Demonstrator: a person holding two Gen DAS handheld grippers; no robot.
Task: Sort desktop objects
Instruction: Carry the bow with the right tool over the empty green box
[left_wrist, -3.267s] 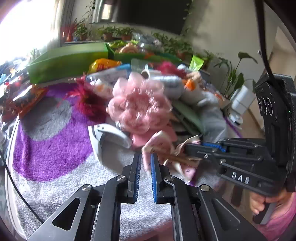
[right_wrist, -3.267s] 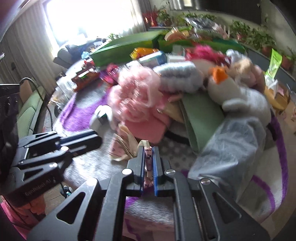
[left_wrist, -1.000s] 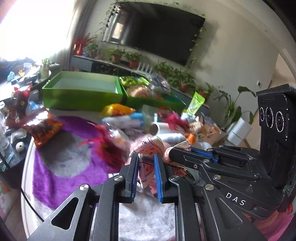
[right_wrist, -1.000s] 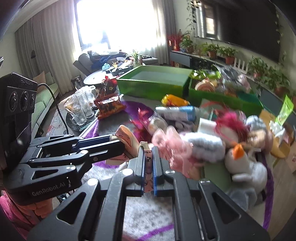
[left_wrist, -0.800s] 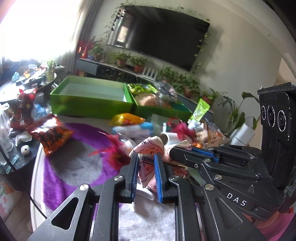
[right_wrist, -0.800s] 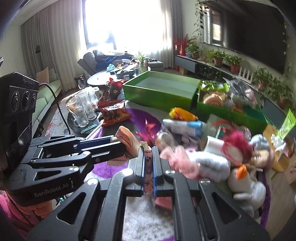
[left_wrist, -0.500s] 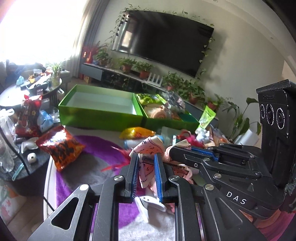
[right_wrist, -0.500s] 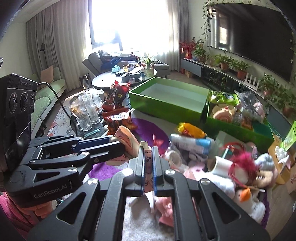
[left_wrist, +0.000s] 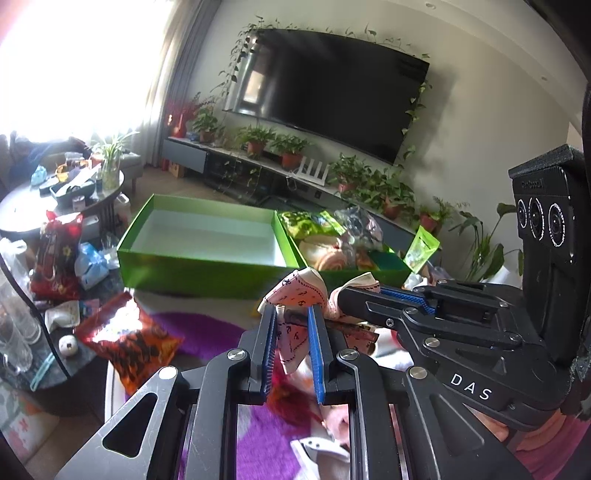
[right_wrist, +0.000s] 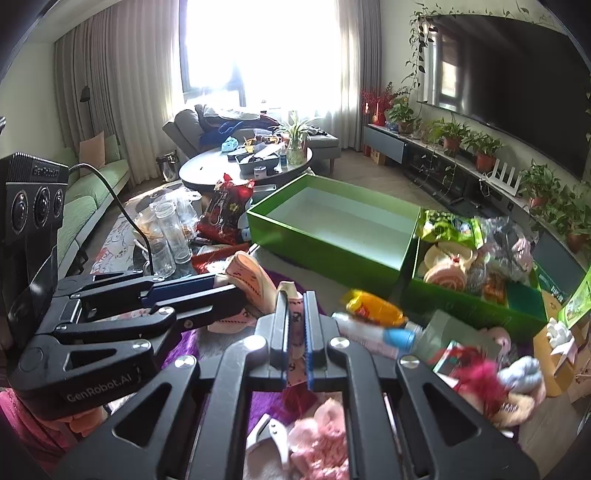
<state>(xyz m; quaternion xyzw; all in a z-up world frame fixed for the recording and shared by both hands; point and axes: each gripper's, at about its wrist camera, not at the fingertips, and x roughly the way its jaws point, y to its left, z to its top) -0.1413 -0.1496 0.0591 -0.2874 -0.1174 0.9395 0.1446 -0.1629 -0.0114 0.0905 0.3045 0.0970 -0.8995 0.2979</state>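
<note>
Ahead of you a dark TV (left_wrist: 332, 96) hangs on the wall above a low cabinet (left_wrist: 236, 170) lined with potted plants (left_wrist: 288, 151). Off to your left, a round coffee table (right_wrist: 243, 162) stands before a grey sofa (right_wrist: 192, 129), with curtains (right_wrist: 110, 99) beside the bright window (right_wrist: 258, 48).

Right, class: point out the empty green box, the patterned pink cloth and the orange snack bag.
empty green box (left_wrist: 207, 264), left wrist view, front wall.
patterned pink cloth (left_wrist: 291, 341), left wrist view, fold between the pads.
orange snack bag (left_wrist: 129, 338), left wrist view, middle.
</note>
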